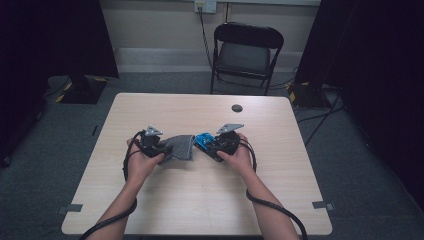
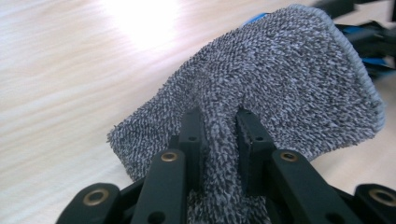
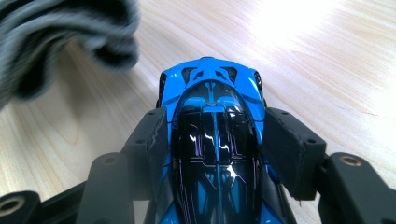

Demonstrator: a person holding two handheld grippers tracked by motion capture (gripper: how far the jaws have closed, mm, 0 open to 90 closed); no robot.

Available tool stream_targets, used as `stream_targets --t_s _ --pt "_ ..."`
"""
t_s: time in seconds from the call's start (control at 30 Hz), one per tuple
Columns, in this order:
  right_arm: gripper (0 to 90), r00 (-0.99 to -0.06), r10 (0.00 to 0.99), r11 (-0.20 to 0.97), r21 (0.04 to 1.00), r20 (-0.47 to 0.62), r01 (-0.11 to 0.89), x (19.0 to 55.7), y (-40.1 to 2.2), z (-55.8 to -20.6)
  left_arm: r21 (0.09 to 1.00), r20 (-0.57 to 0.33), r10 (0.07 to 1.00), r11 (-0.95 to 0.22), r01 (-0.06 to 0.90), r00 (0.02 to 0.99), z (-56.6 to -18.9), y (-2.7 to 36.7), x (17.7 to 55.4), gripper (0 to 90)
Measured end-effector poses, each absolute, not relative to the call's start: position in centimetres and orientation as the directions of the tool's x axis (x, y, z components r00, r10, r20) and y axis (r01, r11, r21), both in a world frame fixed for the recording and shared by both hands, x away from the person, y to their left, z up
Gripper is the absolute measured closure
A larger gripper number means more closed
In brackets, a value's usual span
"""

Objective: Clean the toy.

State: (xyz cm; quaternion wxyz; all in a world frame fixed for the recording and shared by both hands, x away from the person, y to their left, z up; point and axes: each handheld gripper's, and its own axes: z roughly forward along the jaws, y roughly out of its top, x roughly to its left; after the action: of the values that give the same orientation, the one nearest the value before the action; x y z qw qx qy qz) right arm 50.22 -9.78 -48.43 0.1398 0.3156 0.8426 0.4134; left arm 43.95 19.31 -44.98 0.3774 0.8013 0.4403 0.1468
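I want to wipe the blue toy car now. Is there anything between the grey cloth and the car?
Nothing visible: the grey cloth, pinched in the left gripper, hangs beside the blue toy car held by the right gripper.

No readable text in any of the three views.

We checked the blue toy car (image 3: 212, 135) clamped between the right gripper (image 3: 215, 140) pads: glossy blue and black bodywork with reflections, but no lettering, number or logo we can make out. The grey cloth (image 2: 280, 88) pinched in the left gripper (image 2: 219, 135) is plain terry, no tag or print showing ahead of the jaws. Both grippers' black bodies show screws and rivets, no markings we can read. In the high view the table (image 1: 200, 200) beyond them carries no label, and the wall socket (image 1: 205, 5) is too small to read.
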Motion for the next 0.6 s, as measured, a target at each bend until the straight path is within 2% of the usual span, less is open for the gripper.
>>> stream_targets --t_s 0.33,0.6 --pt "41.5 -0.763 0.646 0.463 0.781 0.026 0.419 50.3 -9.7 -48.4 0.754 -0.066 0.748 -0.396 0.524 0.66 -44.6 17.6 41.0 74.6" --pt "41.5 -0.764 0.644 0.467 0.777 0.027 0.421 50.3 -9.7 -48.3 0.751 -0.045 0.669 -0.467 0.467 0.742 -44.7 14.7 39.2 74.5"
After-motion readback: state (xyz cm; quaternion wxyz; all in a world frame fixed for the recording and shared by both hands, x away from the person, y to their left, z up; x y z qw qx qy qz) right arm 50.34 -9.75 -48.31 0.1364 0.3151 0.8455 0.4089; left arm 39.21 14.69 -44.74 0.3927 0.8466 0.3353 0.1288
